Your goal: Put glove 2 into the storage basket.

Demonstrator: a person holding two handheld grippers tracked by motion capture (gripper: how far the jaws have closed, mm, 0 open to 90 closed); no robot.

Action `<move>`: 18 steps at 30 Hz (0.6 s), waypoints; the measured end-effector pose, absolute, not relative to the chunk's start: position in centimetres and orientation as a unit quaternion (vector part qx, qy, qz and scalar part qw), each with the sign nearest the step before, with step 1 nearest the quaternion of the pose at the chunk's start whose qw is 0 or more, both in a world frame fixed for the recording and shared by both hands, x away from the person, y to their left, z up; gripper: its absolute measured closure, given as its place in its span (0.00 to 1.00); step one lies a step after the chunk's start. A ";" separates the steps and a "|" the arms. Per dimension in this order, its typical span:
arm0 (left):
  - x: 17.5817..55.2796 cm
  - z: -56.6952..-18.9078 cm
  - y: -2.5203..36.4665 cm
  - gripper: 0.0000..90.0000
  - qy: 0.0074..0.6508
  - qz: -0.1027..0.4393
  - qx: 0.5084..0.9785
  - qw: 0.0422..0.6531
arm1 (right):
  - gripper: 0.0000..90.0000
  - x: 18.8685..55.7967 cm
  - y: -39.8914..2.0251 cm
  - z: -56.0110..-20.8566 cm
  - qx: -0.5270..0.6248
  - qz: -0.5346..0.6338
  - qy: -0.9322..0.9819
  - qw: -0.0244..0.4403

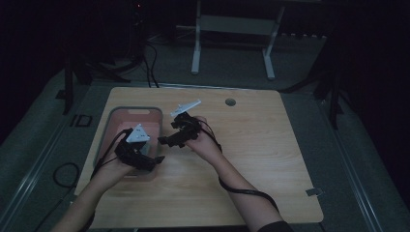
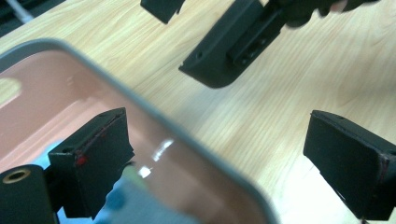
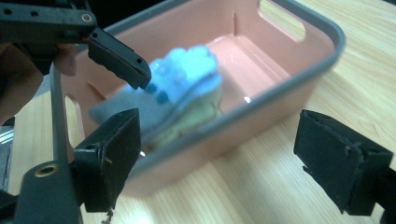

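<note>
Pale blue and cream folded cloth (image 3: 180, 93) lies inside the pink bin (image 3: 299, 79), below the left gripper (image 1: 140, 157) and ahead of the right gripper (image 1: 175, 137). Both stand released, empty; best lift clear without snagging the rim.

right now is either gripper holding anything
Nothing is held: the left gripper and right gripper are both open, and the blue-and-cream folded cloth lies in the pink plastic bin.
</note>
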State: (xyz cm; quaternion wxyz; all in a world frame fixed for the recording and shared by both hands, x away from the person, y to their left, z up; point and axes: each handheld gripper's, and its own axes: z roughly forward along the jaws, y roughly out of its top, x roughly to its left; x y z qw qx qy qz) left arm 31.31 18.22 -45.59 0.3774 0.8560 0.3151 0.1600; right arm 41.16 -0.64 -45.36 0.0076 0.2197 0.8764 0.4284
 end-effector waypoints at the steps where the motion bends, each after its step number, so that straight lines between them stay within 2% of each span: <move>1: 31.3 -45.6 17.8 0.09 0.312 0.161 0.856 0.379 | 0.16 41.1 -1.1 -45.5 0.221 0.427 0.877 0.009; 18: 31.2 -47.4 11.6 0.09 0.257 0.126 0.877 0.386 | 0.16 40.3 -7.8 -47.8 0.251 0.409 0.877 0.013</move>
